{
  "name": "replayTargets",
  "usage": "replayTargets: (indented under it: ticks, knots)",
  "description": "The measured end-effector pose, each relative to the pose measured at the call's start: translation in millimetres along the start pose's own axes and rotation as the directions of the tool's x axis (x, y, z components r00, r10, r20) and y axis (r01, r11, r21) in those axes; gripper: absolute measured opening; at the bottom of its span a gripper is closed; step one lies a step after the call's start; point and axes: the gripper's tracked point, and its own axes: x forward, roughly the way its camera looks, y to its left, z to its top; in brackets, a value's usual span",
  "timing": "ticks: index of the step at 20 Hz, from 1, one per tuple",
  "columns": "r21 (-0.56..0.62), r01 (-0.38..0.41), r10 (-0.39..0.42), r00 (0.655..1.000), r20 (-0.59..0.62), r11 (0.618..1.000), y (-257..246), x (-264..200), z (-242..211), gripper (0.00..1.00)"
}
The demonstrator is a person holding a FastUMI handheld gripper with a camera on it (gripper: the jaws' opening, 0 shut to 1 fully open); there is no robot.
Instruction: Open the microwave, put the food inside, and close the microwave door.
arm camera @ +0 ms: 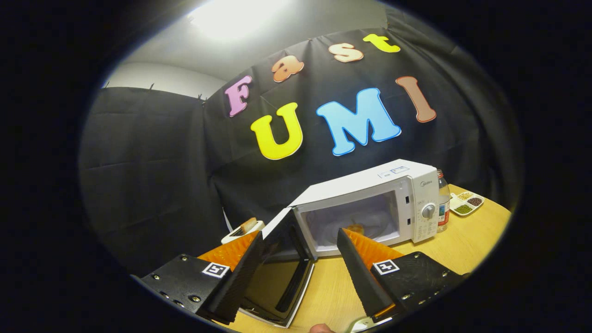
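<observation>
1 open microwave door (pixel 282 263) stands between the fingers of the wide-open, empty claw (pixel 299 245), nearer its left finger; food (pixel 355 227) already sits in the microwave (pixel 370 203) beyond.

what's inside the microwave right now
With the microwave door open, something orange sits inside; one of the open, empty gripper fingers hides its lower part.

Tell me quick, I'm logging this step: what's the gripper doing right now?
Gripper: jaws open, holding nothing; the open microwave door stands between them, untouched, with the microwave beyond.
</observation>
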Motion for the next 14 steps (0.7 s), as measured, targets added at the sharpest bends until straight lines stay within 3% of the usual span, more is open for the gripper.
replayTargets:
  ticks: [7, 14]
  knots:
    - [-0.033, -0.093, 0.092, 0.996, -0.02, 0.995, 59, -26, -8, 0.97]
    - [-0.09, -0.237, 0.231, 0.971, -0.066, 0.967, 127, -42, -28, 0.97]
